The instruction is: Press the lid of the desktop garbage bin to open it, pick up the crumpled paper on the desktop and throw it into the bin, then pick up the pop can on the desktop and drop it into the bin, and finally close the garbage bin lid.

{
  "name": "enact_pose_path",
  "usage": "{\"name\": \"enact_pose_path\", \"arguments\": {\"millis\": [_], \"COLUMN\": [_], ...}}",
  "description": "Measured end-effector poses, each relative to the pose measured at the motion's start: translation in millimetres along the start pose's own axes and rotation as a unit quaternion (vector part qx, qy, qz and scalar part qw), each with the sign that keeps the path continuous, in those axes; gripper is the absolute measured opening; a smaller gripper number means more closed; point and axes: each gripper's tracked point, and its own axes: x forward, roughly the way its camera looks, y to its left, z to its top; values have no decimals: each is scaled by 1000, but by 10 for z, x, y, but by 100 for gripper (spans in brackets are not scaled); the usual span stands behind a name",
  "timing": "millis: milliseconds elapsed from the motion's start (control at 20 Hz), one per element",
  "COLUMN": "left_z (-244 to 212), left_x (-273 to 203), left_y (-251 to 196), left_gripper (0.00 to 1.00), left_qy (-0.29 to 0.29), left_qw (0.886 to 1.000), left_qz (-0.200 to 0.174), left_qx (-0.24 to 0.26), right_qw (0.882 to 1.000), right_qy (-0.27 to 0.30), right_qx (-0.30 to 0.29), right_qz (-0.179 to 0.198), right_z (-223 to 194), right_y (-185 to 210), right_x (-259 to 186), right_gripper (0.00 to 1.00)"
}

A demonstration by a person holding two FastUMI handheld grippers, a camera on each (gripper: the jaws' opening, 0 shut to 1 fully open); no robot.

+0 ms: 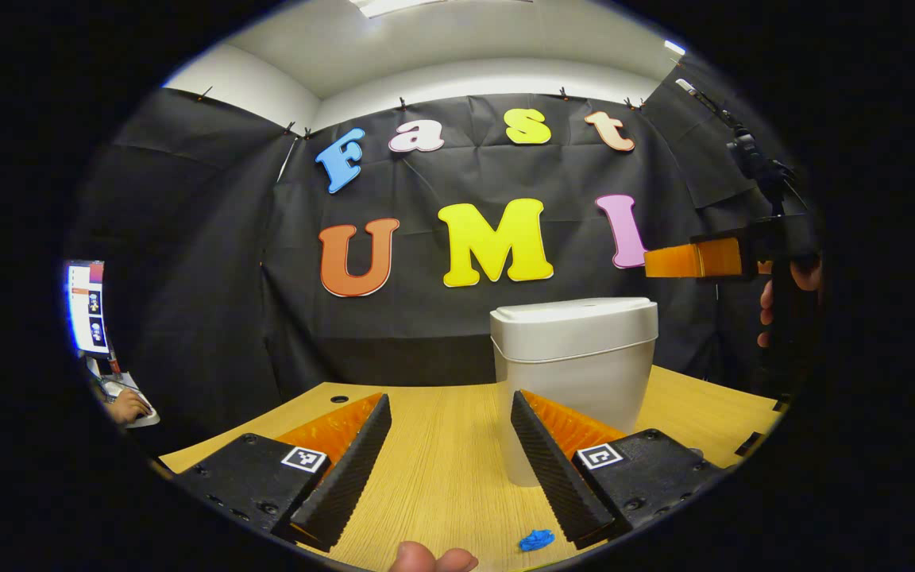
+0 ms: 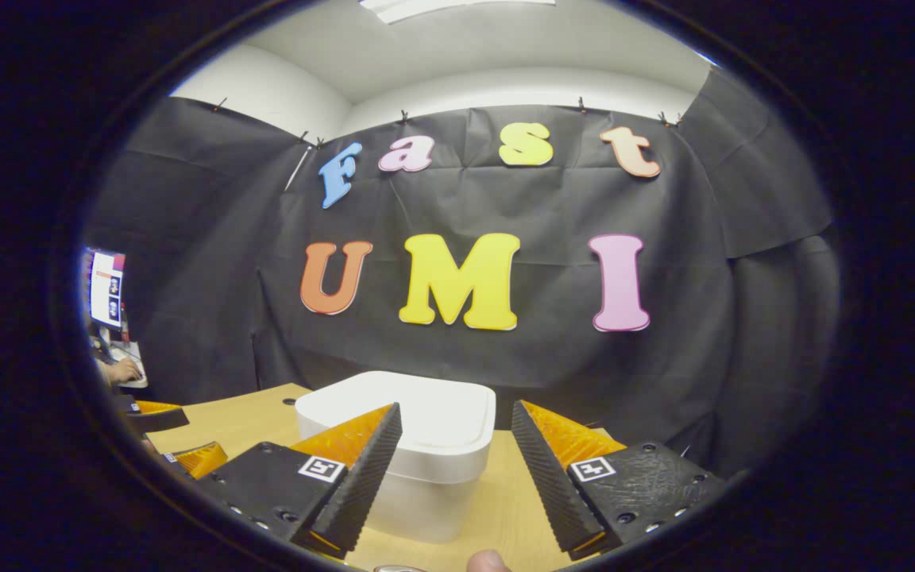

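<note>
A white desktop bin (image 1: 573, 357) stands on the wooden table (image 1: 442, 461) with its lid (image 2: 426, 413) down. My left gripper (image 1: 449, 397) is open, low over the table, with the bin just ahead and partly behind its right finger. A small blue crumpled scrap (image 1: 535, 540) lies on the table near that finger's base. My right gripper (image 2: 456, 407) is open, hovering above and just short of the lid. From the left gripper view, the right gripper (image 1: 692, 260) hangs higher than the lid, to the bin's right, held by a hand (image 1: 791, 298). The left gripper (image 2: 175, 435) appears at the lower left.
A monitor (image 1: 86, 308) and a person's hand (image 1: 128, 407) on a keyboard sit beyond the table's left side. A cable hole (image 1: 339, 399) marks the table's far left. Black cloth walls close the booth behind and to the right. A fingertip (image 1: 434, 558) shows at the bottom edge.
</note>
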Motion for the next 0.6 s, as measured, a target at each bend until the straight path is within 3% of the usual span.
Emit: {"name": "enact_pose_path", "arguments": {"millis": [50,100,150,200,250,300,350,400,450,500,550,600], "left_z": [-24,-33,-42,-56,-78,-88,-104,-113,-117,-128,-135,-135], "left_x": [-1,3,20,18,21,35,38,41,47,58,67,80], "left_y": [25,40,62,81,102,114,126,143,151,160,173,180], "left_gripper": [98,98,98,98,98,98,98,98,98,98,98,98], "left_qy": [2,3,3,5,5,7,8,10,11,12,13,15], "left_qw": [1000,1000,1000,1000,1000,1000,1000,1000,1000,1000,1000,1000], "left_qz": [1,3,4,5,7,8,9,9,10,10,11,12], "left_qx": [-1,-2,-3,-3,-4,-4,-5,-6,-6,-6,-6,-6], "right_qw": [1000,1000,1000,999,999,999,999,998,998,997,996,995], "right_qy": [4,9,13,20,28,34,40,46,53,65,75,81], "right_qx": [2,4,6,7,9,13,13,12,12,15,21,25], "right_qz": [2,6,13,27,24,29,33,31,38,45,53,57], "right_z": [27,37,57,45,36,27,19,-17,-39,-104,-152,-178], "right_y": [9,43,82,161,154,201,212,200,234,262,280,283], "right_x": [64,135,198,252,303,351,421,480,521,564,602,629], "right_gripper": [84,72,68,58,58,39,33,11,6,7,0,0]}}
